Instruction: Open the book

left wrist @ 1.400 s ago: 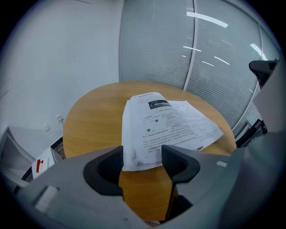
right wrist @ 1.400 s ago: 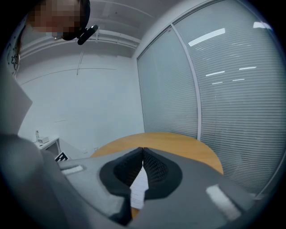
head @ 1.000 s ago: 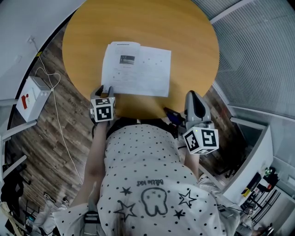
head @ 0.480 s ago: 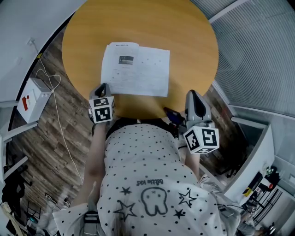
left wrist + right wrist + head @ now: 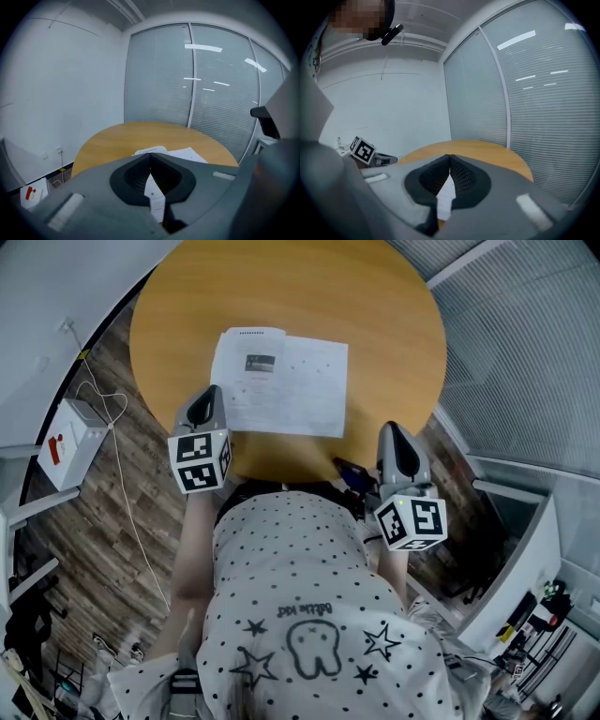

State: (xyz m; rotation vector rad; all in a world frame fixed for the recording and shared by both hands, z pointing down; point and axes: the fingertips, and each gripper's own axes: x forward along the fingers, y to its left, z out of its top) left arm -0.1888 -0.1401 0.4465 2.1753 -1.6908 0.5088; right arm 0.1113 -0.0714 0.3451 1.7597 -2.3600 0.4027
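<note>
- Head view: we are seeing the book (image 5: 281, 381) lying flat, white pages up, on the table (image 5: 375, 315). It is just ahead of the left gripper (image 5: 208, 395) and ahead-left of the right gripper (image 5: 392, 432). We are judging it thin, light and floppy, best pinched at a loose page edge.
- Left gripper view: the jaws have just been closing and are now meeting tip to tip on nothing, with the book lying beyond them, untouched.
- Right gripper view: the jaws are clenching empty, with the book ahead and below them.

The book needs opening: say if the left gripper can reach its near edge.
Probably yes. The left gripper hangs right beside the book, nothing between; its jaws have just closed empty and must reopen.
</note>
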